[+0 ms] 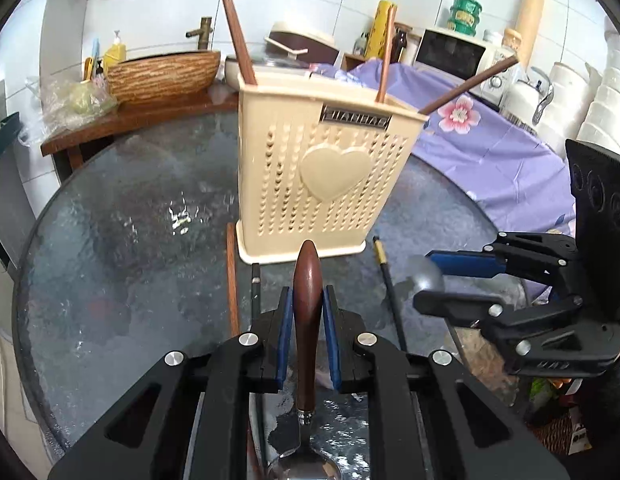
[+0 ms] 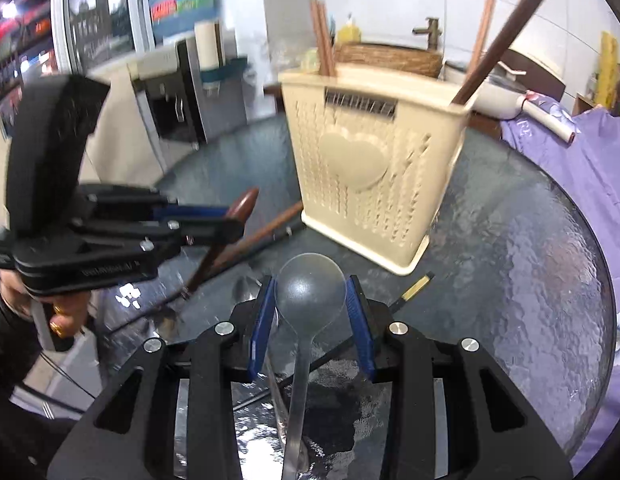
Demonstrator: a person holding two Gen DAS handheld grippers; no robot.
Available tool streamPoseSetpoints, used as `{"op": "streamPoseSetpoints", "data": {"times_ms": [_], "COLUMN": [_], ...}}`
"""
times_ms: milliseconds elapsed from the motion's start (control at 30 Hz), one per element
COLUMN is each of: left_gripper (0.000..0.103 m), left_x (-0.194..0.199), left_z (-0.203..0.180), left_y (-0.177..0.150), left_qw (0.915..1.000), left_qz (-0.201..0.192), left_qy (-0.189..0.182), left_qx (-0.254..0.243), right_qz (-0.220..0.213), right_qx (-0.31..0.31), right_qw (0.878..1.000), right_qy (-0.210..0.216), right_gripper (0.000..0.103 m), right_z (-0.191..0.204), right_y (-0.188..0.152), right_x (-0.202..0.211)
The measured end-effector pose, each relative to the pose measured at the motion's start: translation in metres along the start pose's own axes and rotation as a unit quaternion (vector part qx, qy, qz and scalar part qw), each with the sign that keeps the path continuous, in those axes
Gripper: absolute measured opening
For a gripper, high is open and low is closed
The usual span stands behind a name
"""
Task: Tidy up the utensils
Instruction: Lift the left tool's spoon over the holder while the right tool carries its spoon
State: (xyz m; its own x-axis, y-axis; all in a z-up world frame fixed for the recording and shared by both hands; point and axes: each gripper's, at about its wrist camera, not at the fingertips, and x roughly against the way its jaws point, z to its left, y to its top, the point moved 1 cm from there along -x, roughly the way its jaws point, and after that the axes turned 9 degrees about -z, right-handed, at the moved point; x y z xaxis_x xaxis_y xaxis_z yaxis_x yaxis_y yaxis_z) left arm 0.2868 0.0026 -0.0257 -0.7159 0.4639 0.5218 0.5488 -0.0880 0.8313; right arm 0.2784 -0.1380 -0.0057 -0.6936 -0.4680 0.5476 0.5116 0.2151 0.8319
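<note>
A cream utensil holder with a heart on its front stands on the glass table and holds several brown chopsticks. My left gripper is shut on the brown wooden handle of a metal spoon, handle pointing at the holder, bowl toward the camera. My right gripper is shut on a translucent grey plastic spoon, gripping its bowl. The right gripper also shows in the left wrist view, and the left gripper in the right wrist view. The holder shows in the right wrist view too.
Loose chopsticks lie on the table in front of the holder: a brown one and black ones. A purple floral cloth covers the right side. A wooden basin, rice cooker and microwave stand behind.
</note>
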Motion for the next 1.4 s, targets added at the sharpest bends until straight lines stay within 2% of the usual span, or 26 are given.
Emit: {"op": "streamPoseSetpoints", "data": {"times_ms": [133,533,1167,1400], "left_gripper": [0.015,0.015,0.015,0.015], "left_x": [0.009,0.037,0.061,0.07], "left_z": [-0.008,-0.021,-0.028,-0.03], "left_y": [0.005,0.015,0.023,0.042], "left_qw": [0.9999,0.999,0.997,0.9953], "left_qz": [-0.013,-0.044,-0.074,-0.093], "left_qy": [-0.003,-0.011,-0.021,-0.025], "left_qx": [-0.002,-0.007,-0.009,-0.01], "right_qz": [-0.028,-0.051,-0.075,-0.111], "right_qx": [-0.011,-0.031,-0.023,-0.03], "right_qw": [1.0,0.998,0.997,0.993], "right_qy": [-0.006,0.004,0.013,0.016], "right_gripper": [0.037,0.037,0.037,0.037], "right_z": [-0.005,-0.009,0.001,0.001], "right_y": [0.005,0.011,0.026,0.047], "right_x": [0.021,0.047,0.058,0.068]}}
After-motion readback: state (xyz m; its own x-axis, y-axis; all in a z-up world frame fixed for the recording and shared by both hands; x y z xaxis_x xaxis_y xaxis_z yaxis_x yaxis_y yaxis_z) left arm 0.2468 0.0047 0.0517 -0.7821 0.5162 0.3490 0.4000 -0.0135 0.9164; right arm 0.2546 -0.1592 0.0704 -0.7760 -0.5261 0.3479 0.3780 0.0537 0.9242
